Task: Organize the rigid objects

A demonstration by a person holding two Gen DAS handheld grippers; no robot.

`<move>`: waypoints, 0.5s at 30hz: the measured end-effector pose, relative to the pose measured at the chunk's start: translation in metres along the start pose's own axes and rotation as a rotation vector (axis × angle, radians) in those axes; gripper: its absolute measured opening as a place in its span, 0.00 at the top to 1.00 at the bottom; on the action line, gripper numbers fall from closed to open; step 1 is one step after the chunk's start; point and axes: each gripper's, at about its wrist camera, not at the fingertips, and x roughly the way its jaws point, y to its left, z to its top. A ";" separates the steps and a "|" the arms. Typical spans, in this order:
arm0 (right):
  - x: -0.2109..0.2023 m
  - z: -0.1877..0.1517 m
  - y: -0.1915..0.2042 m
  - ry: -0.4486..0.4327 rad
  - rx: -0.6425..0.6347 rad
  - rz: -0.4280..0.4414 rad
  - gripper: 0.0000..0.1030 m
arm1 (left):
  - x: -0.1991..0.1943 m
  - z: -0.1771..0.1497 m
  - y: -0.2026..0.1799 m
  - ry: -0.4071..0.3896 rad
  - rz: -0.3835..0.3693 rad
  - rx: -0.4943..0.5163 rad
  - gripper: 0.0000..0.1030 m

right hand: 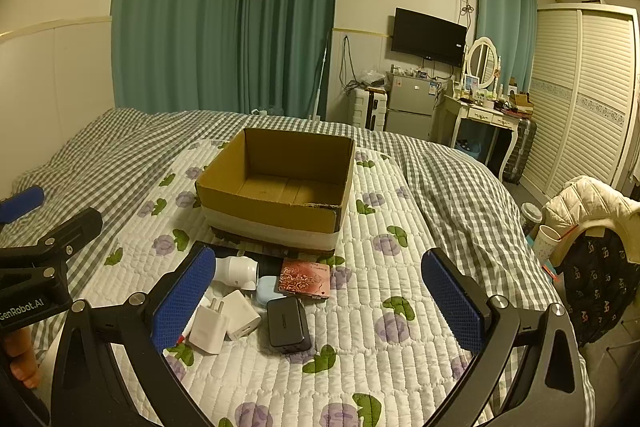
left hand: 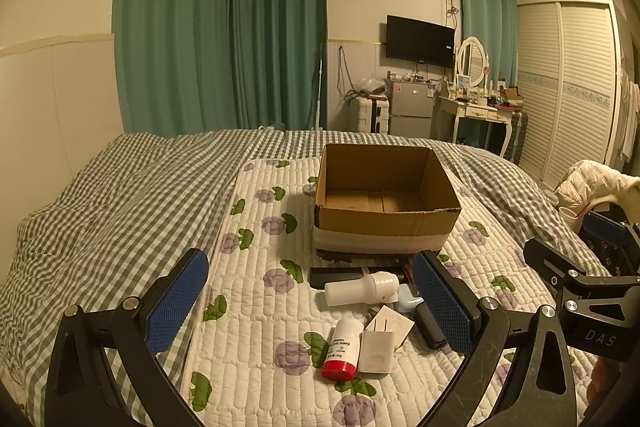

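Observation:
An empty open cardboard box (left hand: pixel 386 203) (right hand: pixel 276 187) stands on a floral quilted mat (left hand: pixel 256 339) (right hand: pixel 360 307) on the bed. In front of it lies a pile of small items: a white bottle with a red cap (left hand: pixel 340 351), a white plug charger (left hand: pixel 376 349) (right hand: pixel 210 327), a second white charger (right hand: pixel 240 315), a white cylindrical device (left hand: pixel 360 289) (right hand: pixel 236 271), a black charger (right hand: pixel 287 325), a light blue case (right hand: pixel 267 289) and a pink card box (right hand: pixel 306 281). My left gripper (left hand: pixel 312 303) is open above the pile. My right gripper (right hand: pixel 320 303) is open above the black charger.
A grey checked blanket (left hand: pixel 120 195) covers the bed around the mat. The other gripper shows at each view's edge (left hand: pixel 580 287) (right hand: pixel 44 251). A chair with a cream jacket (right hand: pixel 592 203) and a black backpack (right hand: pixel 600 287) stands at the bed's right side.

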 end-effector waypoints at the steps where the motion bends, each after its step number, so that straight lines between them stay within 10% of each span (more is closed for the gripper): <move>1: 0.000 0.001 0.000 0.000 0.000 0.000 0.00 | 0.000 0.000 0.000 0.000 0.000 0.000 0.01; 15: 0.001 -0.003 -0.001 0.006 -0.002 0.000 0.00 | 0.000 -0.001 0.001 0.002 0.000 -0.001 0.00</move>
